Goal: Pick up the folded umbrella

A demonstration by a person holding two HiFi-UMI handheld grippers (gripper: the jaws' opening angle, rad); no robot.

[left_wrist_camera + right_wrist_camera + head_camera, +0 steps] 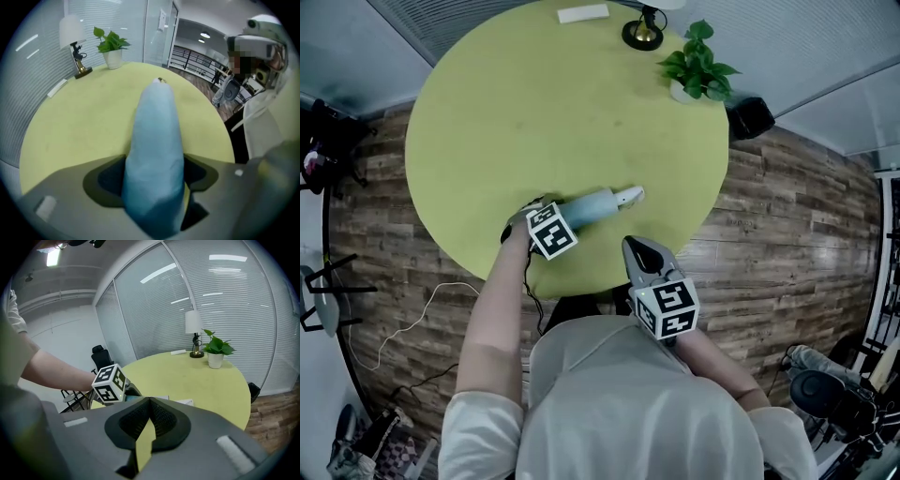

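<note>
Straddling the folded umbrella (595, 203) with jaws spread wide, the left gripper (523, 228) has not yet clamped it; the umbrella lies flat on the round table (506, 103), so squeezing and lifting remain. The right gripper (645, 255) hangs shut and empty nearby; lamp (643, 33) and plant (698, 64) stand well apart, blocking nothing.

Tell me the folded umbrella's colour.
Light blue; the folded umbrella shows best in the left gripper view.
</note>
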